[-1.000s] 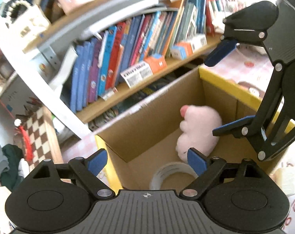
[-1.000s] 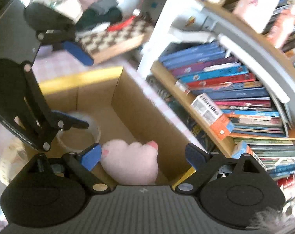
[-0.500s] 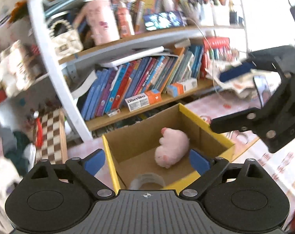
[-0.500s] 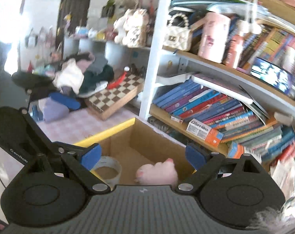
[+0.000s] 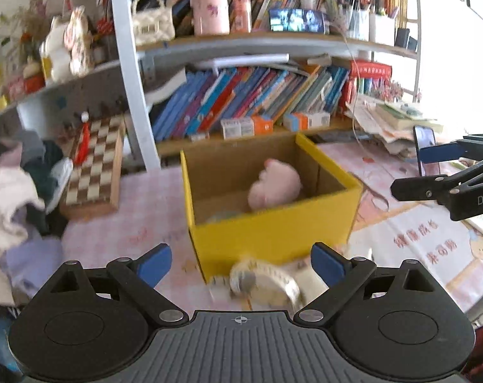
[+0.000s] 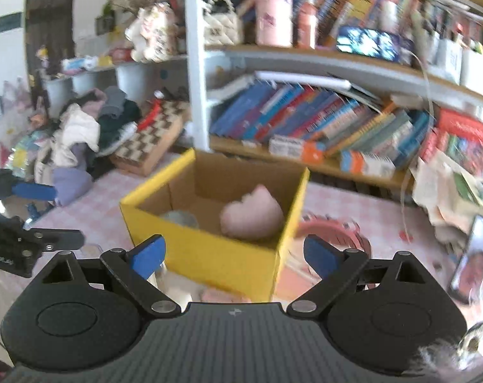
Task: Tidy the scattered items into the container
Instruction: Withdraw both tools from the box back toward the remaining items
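A yellow cardboard box (image 5: 273, 239) stands on the pink checked tablecloth; it also shows in the right wrist view (image 6: 209, 255). Inside it lie a pink plush toy (image 5: 275, 180) (image 6: 251, 217) and a tape roll (image 6: 179, 218). My left gripper (image 5: 241, 263) is open and empty, in front of the box. A pale round item (image 5: 263, 282) lies on the cloth between its fingers. My right gripper (image 6: 233, 253) is open and empty, also in front of the box. A pink ring-shaped item (image 6: 334, 231) lies right of the box.
A bookshelf (image 5: 257, 102) full of books stands behind the box. A chessboard (image 5: 94, 162) and a pile of clothes (image 5: 14, 191) lie to the left. A phone (image 5: 426, 150) (image 6: 474, 258) and stacked papers (image 5: 391, 118) sit at the right.
Both grippers have pulled up and back from inside the box; the box now sits farther away, with its yellow front wall in view. Both stay open.
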Demonstrator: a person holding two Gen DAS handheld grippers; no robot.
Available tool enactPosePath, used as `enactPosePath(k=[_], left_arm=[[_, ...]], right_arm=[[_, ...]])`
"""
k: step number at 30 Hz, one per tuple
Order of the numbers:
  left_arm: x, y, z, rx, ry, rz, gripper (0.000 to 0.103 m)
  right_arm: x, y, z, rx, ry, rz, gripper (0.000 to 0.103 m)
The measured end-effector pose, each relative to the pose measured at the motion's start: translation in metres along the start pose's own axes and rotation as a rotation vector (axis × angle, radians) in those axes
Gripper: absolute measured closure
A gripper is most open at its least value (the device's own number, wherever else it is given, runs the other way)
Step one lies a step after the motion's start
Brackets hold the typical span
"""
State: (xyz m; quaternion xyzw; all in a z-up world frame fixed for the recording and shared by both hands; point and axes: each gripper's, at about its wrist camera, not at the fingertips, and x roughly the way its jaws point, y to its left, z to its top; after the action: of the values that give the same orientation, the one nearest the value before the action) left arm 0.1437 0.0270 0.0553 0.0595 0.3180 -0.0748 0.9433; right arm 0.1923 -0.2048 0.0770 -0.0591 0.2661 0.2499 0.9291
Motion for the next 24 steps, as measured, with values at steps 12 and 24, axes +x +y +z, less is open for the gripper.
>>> enactPosePath(k=[12,24], left_arm=[[0.014,-0.013,-0.044,-0.025,0.122,-0.048,0.007],[0.029,-0.044,-0.062,0.053,0.217,-0.124,0.009]], right_arm=[[0.008,0.025,-0.064,0.020,0.175,-0.034,0.014],[0.022,0.030,-0.084,0.032,0.276,-0.046,0.022]])
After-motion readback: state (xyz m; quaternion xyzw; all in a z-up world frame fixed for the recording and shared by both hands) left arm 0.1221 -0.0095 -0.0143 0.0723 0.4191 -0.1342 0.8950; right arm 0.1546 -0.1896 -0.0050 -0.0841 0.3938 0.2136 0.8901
